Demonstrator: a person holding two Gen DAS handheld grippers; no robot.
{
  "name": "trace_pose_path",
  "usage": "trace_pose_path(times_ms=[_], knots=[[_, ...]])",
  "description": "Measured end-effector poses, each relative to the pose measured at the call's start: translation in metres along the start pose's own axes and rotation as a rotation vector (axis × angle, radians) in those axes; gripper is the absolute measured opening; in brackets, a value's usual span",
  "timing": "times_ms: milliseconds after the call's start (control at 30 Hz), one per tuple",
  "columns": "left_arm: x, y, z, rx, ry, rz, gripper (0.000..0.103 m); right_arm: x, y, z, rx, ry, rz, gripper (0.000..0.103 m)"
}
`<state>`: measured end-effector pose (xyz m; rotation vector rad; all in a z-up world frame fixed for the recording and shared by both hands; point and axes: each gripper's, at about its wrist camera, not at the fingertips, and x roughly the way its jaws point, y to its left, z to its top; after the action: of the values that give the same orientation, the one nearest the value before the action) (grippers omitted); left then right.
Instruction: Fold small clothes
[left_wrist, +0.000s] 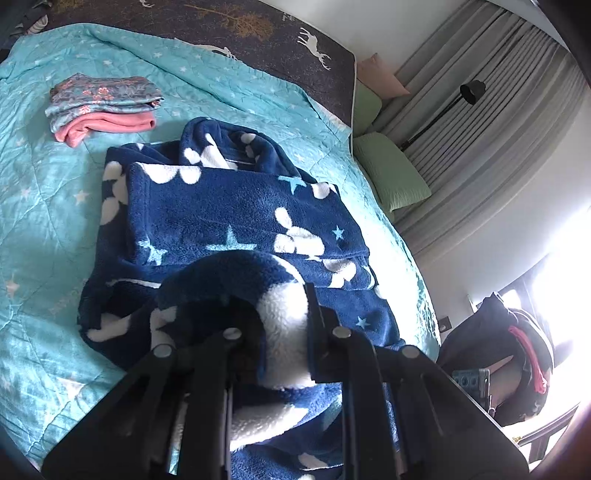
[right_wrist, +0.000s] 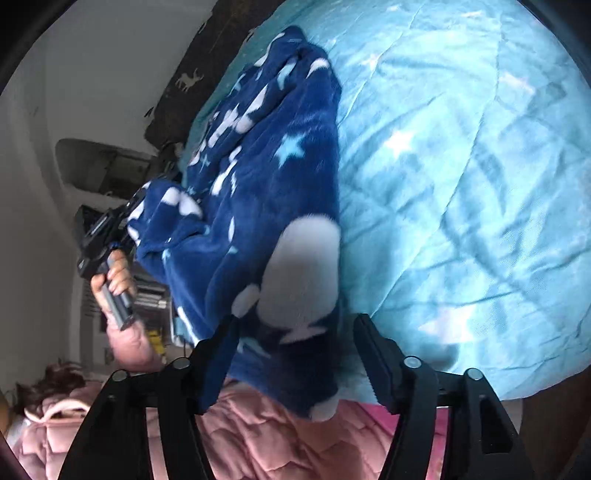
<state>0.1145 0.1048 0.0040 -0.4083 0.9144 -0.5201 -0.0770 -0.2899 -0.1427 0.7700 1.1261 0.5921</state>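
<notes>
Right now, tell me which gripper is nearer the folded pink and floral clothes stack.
Left. The left gripper, shut on the blue fleece garment, faces the stack across that garment. The right gripper stands open at the garment's far edge; its view shows no stack.

My right tool (right_wrist: 291, 350) stands open over the blue fleece garment (right_wrist: 258, 177) on the turquoise bed quilt (right_wrist: 461, 166); my left hand (right_wrist: 118, 280) holds the other tool (right_wrist: 107, 229).

I see a bed (left_wrist: 44, 206) spread with a turquoise star-print quilt (right_wrist: 461, 166), on it a navy fleece garment (left_wrist: 236, 218) with white shapes and pale stars, partly folded, and well apart toward the dark deer-print headboard (left_wrist: 280, 40) a small folded stack of floral and pink clothes (left_wrist: 103, 107).
</notes>
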Motion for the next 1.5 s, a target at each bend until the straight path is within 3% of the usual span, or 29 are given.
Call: trace_pose_path(times_ms=[67,100,133,167,200,333,467,567,700,767,833,900,1000,1100,1233,1300,1400,1500], knots=[[-0.001,0.001,-0.002,0.001,-0.001,0.0,0.018,0.011,0.005,0.0,-0.016,0.016,0.003,0.071],[-0.002,0.002,-0.003,-0.003,-0.001,0.0,0.018,0.015,0.007,0.003,-0.018,0.019,-0.005,0.067],[-0.004,0.003,-0.004,-0.008,-0.001,0.0,0.018,0.02,0.009,0.009,-0.016,0.014,-0.005,0.058],[-0.007,0.004,-0.005,-0.01,-0.002,-0.002,0.018,0.021,0.012,0.015,-0.012,0.014,0.021,0.022],[-0.01,0.005,-0.006,-0.011,-0.002,-0.007,0.018,0.02,0.016,0.021,-0.001,0.013,0.086,0.016],[-0.033,0.002,-0.005,-0.002,-0.022,-0.073,0.018,-0.002,0.052,0.062,-0.072,-0.097,0.243,0.016],[-0.053,-0.001,0.016,0.009,-0.062,-0.075,0.018,-0.033,0.095,0.118,-0.169,-0.199,0.272,0.016],[-0.056,0.005,0.059,-0.009,-0.11,-0.039,0.018,-0.047,0.119,0.181,-0.199,-0.257,0.251,0.016],[-0.03,0.039,0.112,-0.106,-0.133,0.047,0.019,-0.031,0.103,0.284,-0.063,-0.278,0.136,0.022],[-0.002,0.072,0.126,-0.226,-0.08,0.089,0.019,-0.009,0.079,0.319,0.061,-0.266,-0.029,0.027],[0.024,0.1,0.124,-0.32,-0.009,0.123,0.02,0.016,0.063,0.329,0.117,-0.22,-0.23,0.029],[0.032,0.108,0.115,-0.301,0.004,0.161,0.024,0.025,0.066,0.324,0.034,-0.202,-0.331,0.031],[0.027,0.105,0.11,-0.253,0.004,0.177,0.038,0.016,0.072,0.315,-0.019,-0.218,-0.353,0.041],[0.008,0.095,0.114,-0.214,-0.021,0.174,0.05,-0.008,0.081,0.304,-0.039,-0.3,-0.356,0.049],[-0.026,0.072,0.112,-0.128,-0.112,0.192,0.064,-0.021,0.105,0.282,-0.154,-0.366,-0.431,0.054],[-0.037,0.062,0.104,-0.077,-0.132,0.203,0.065,-0.016,0.122,0.266,-0.267,-0.363,-0.508,0.059],[-0.042,0.049,0.083,-0.017,-0.126,0.221,0.065,0.011,0.144,0.238,-0.466,-0.329,-0.681,0.061],[-0.041,0.04,0.057,0.032,-0.109,0.232,0.065,0.037,0.152,0.213,-0.627,-0.299,-0.786,0.061]])
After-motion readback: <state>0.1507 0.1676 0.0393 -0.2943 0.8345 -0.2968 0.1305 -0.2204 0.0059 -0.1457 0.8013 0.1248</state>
